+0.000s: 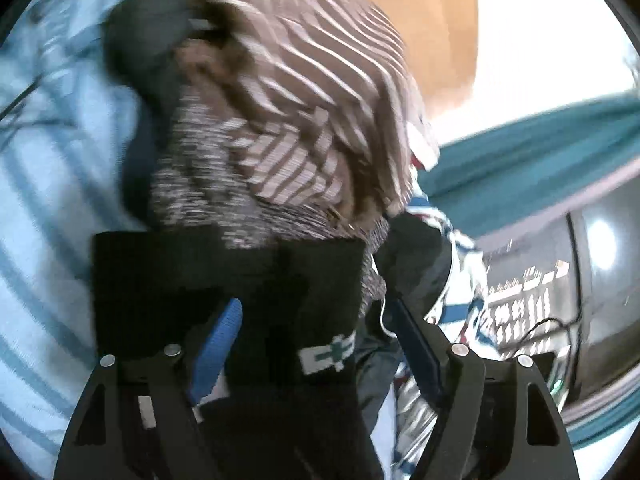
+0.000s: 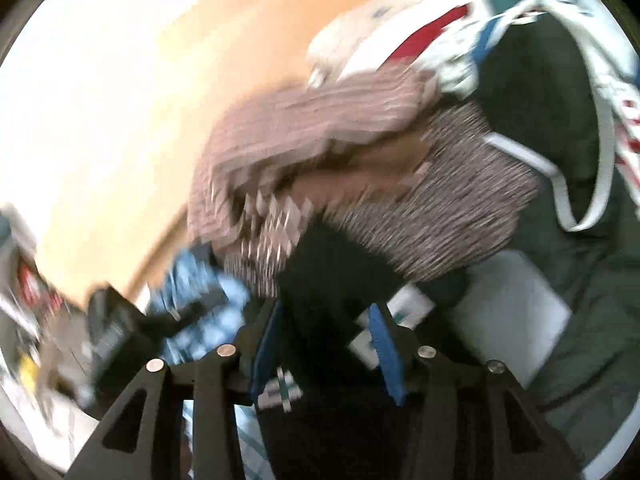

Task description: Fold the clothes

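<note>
Black knit, with a small white-and-green patch near its hem, lies flat between the blue pads of both grippers: this dark garment looks like the piece being folded, and it sits at the near edge of a heap of clothes on a striped blue sheet. The left gripper stands wide, its pads well clear on either side of the cloth, so it is released and grips nothing. The right gripper is also parted, with the same black fabric running between its pads; they do not seem to pinch it, though blur makes the contact hard to judge. Both views are smeared by motion. With both sets of jaws loose over the hem, my reading is that a fold has been laid down, or the hands are placed for a fresh hold on it. Beyond the black piece the heap rises: a grey marled knit sits under a brown-and-white striped top, bunched and unfolded, and a white garment with red and blue trim and a dark green jacket lie to the right. A keyboard lies at the side. The wooden wall behind suggests the pile is pushed back to leave folding room in front.
</note>
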The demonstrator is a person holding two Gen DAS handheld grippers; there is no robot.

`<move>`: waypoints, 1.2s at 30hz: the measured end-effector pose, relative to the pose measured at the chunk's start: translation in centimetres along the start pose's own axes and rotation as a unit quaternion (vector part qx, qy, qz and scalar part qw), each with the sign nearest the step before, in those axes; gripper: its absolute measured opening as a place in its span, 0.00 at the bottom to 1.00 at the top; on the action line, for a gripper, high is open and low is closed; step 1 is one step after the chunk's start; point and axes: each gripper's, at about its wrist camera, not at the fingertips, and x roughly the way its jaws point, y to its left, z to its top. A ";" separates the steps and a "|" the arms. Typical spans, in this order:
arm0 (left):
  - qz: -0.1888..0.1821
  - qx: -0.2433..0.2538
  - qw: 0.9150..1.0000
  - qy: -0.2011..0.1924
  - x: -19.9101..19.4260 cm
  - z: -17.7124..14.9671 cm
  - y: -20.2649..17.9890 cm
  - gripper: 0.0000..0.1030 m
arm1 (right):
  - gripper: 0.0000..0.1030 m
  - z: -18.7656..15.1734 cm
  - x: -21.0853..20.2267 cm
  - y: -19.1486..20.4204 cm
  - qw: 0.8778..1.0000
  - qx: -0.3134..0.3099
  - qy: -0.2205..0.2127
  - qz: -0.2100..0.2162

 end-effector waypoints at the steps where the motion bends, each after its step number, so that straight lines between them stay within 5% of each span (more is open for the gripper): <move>1: 0.010 0.021 1.000 0.003 0.5 -0.3 -0.9 0.58 | 0.50 0.2 -0.7 -0.5 0.999 0.002 -0.005 -0.033; 4: 0.031 0.078 0.995 0.046 2.3 -1.6 -3.1 0.29 | 0.42 0.6 -2.3 -2.0 0.991 0.004 -0.015 -0.133; 7: 0.006 0.083 0.990 0.112 5.2 -3.2 -4.2 0.27 | 0.33 -0.8 -1.5 -3.5 0.987 0.009 0.032 -0.158; 10: 0.068 0.116 0.978 0.158 9.3 -4.2 -5.1 0.27 | 0.31 -2.5 0.2 -4.3 0.986 0.018 0.076 -0.145; 12: 0.146 0.159 0.969 0.119 8.8 -4.4 -4.4 0.24 | 0.31 -3.5 1.2 -4.7 0.984 0.019 0.094 -0.147; 13: 0.154 0.157 0.970 0.107 8.8 -4.0 -4.0 0.20 | 0.31 -3.8 1.5 -5.2 0.984 0.027 0.099 -0.146; 18: 0.085 0.044 0.994 0.060 6.9 -1.5 -1.3 0.18 | 0.35 -4.2 -0.2 -7.2 0.987 0.109 0.083 -0.078; 21: 0.081 0.038 0.996 0.005 4.5 -1.4 -1.3 0.18 | 0.43 -3.8 -2.6 -8.0 0.983 0.167 0.069 -0.018; 24: 0.080 0.026 0.996 -0.037 1.2 -0.8 -1.0 0.18 | 0.48 -3.4 -4.8 -7.3 0.982 0.179 0.058 -0.009; 29: 0.103 0.022 0.994 0.024 -0.3 -1.7 -1.7 0.18 | 0.60 -4.5 -10.6 -6.8 0.980 0.184 0.025 -0.068; 32: 0.100 0.117 0.983 0.103 -0.7 -7.0 -4.5 0.19 | 0.64 -6.3 -12.7 -6.8 0.979 0.178 0.036 -0.092; 33: 0.102 0.158 0.973 0.134 -0.8 -9.6 -5.7 0.19 | 0.65 -7.0 -13.2 -6.8 0.978 0.181 0.043 -0.096; 35: 0.106 0.206 0.958 0.171 -0.7 -13.4 -7.0 0.29 | 0.67 -8.7 -14.1 -6.9 0.975 0.192 0.058 -0.095; 36: 0.112 0.235 0.946 0.192 -0.9 -15.8 -7.6 0.43 | 0.67 -9.6 -14.6 -6.9 0.974 0.199 0.064 -0.092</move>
